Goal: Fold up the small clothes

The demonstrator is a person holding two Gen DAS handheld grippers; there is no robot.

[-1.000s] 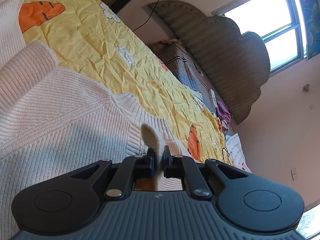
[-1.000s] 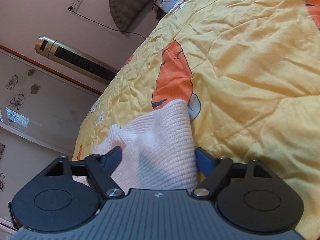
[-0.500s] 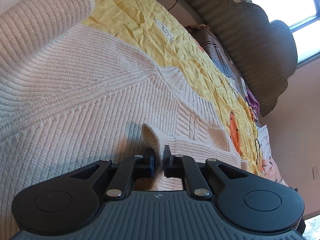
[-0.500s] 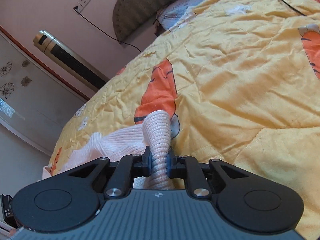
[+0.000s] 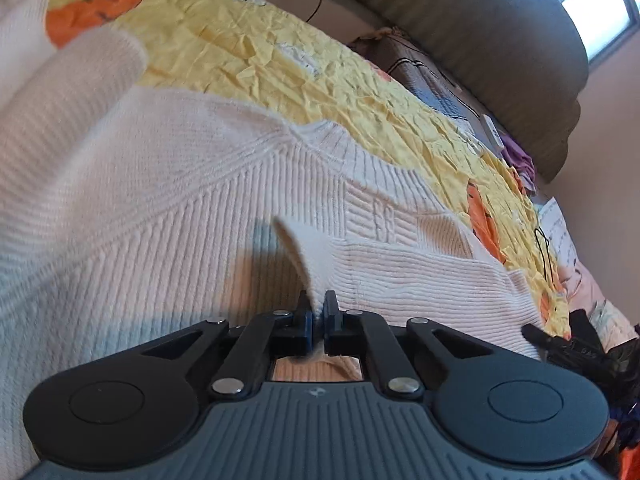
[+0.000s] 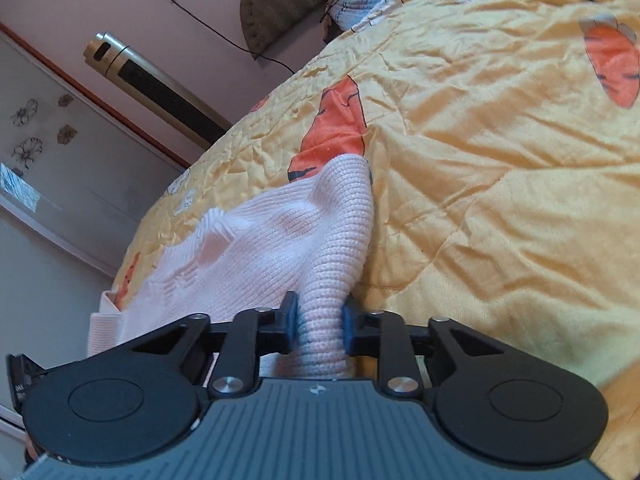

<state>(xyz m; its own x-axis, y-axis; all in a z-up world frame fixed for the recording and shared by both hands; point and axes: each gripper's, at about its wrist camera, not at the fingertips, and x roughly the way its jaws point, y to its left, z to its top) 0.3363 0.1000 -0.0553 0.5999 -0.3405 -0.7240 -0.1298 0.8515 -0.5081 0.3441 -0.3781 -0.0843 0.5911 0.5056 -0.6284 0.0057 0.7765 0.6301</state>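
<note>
A pale pink ribbed knit sweater [image 5: 160, 208] lies spread on a yellow bedspread. My left gripper [image 5: 318, 312] is shut on a thin fold of the sweater's edge, held just above the body of the sweater. A sleeve [image 5: 72, 80] lies folded over at the upper left. In the right wrist view, my right gripper [image 6: 318, 318] holds a thick bunched part of the same sweater [image 6: 280, 240] between its jaws, which stand part way apart around the knit.
The yellow quilt [image 6: 500, 160] with orange tiger prints covers the bed. A padded grey headboard [image 5: 500, 40] and pillows stand at the far end. A tower fan [image 6: 160, 92] and a cabinet stand beside the bed. A black cable [image 5: 544, 252] lies on the quilt.
My left gripper has carried its sweater fold across, over the garment's body. My right gripper closed on the sweater, and its jaws now stand slightly wider around the bunched knit than half a second ago.
</note>
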